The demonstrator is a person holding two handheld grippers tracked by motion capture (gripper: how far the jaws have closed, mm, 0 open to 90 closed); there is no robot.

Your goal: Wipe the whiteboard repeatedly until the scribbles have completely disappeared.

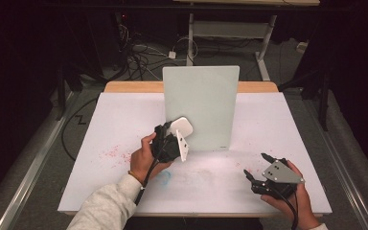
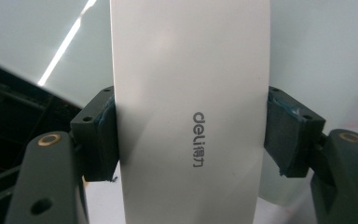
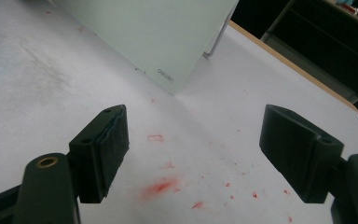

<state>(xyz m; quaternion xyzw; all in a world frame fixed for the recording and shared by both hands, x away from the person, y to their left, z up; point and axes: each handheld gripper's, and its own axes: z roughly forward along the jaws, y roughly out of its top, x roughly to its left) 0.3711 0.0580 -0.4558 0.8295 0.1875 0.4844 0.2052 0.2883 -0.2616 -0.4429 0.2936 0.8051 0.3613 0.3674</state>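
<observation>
Against the whiteboard (image 1: 201, 108), left gripper (image 2: 191, 140) clamps eraser (image 2: 186, 93) (white) — right gripper (image 3: 196, 149) agape.

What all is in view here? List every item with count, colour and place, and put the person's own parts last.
eraser: 1, white, held up against the board's lower left; grey print shows on it in the left gripper view
board: 1, pale green, standing upright at the table's middle back
table: 1, white top with a wooden back edge
red marks: several, red, smeared on the tabletop near the right gripper
blue smudge: 1, blue, on the tabletop by the left hand
cables: several, dark and white, on the floor behind the table
left gripper: 1, black, shut on the eraser
right gripper: 1, black, open, low over the table's right front
hands: 2, left, right
</observation>
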